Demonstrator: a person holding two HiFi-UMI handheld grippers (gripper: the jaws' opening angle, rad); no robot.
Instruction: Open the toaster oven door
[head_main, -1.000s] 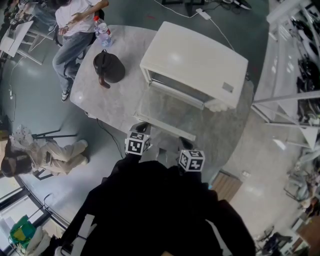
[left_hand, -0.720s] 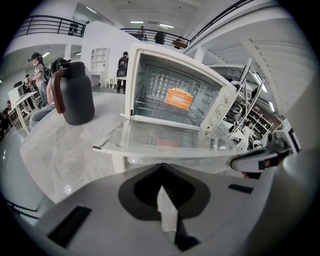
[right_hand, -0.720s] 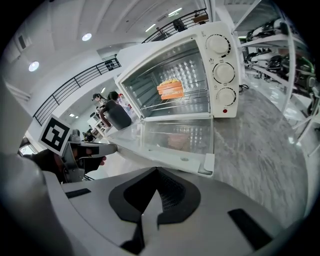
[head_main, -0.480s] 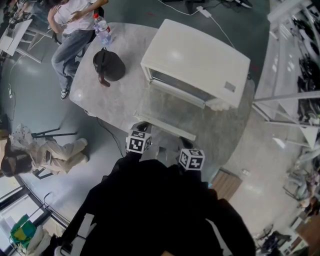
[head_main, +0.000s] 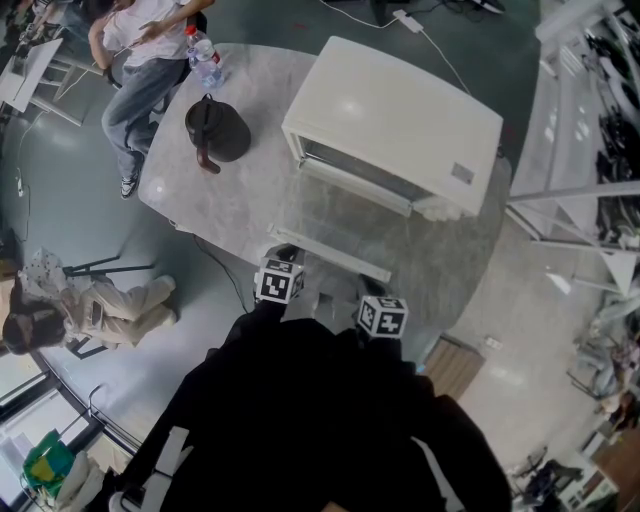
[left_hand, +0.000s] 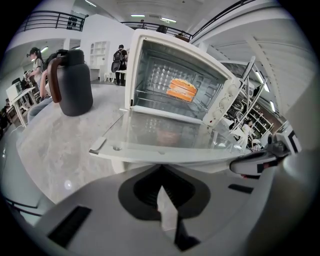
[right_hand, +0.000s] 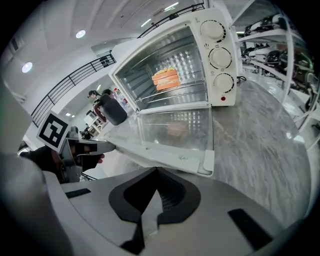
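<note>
White toaster oven (head_main: 400, 120), glass door (head_main: 345, 220) folded down flat, handle (head_main: 335, 255) toward person (head_main: 300, 420)

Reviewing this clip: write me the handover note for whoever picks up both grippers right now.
Left gripper: fingers together, nothing between them, close below the door's front edge.
Right gripper: fingers together, empty, near the door's right front corner.
Toaster oven stands on the table. Its glass door is swung fully down, about level. Orange food sits on the rack inside.
Done: the door is open.
Left: apparently nothing for this task. Contact with the door can't be told.
</note>
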